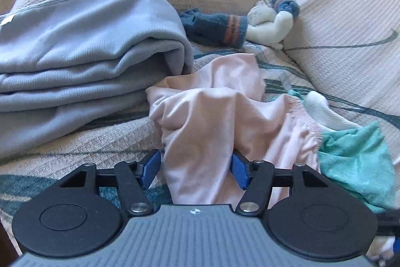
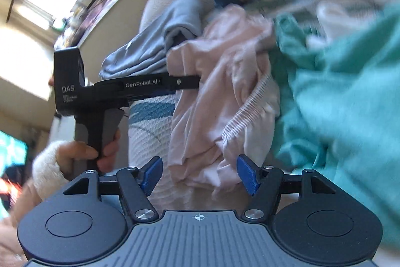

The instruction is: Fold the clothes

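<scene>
Two grippers work the pink garment (image 1: 212,116); left gripper (image 1: 195,168) pinches it to lift, right gripper (image 2: 200,173) spread wide around its edge.

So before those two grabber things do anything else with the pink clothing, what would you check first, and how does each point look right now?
1. Left gripper has pink garment between its fingers: ok, though whether they clamp it, cannot tell.
2. Right gripper open and ready: ok; cloth lies between its fingers, ungripped.
3. Garment spread flat for folding: not ok, it is bunched.
4. Teal garment clear of the pink one: not ok, they touch.
5. Folded grey garment out of the way: ok, it lies beside.
6. Right view sharp enough to aim: not ok, blurred.
</scene>
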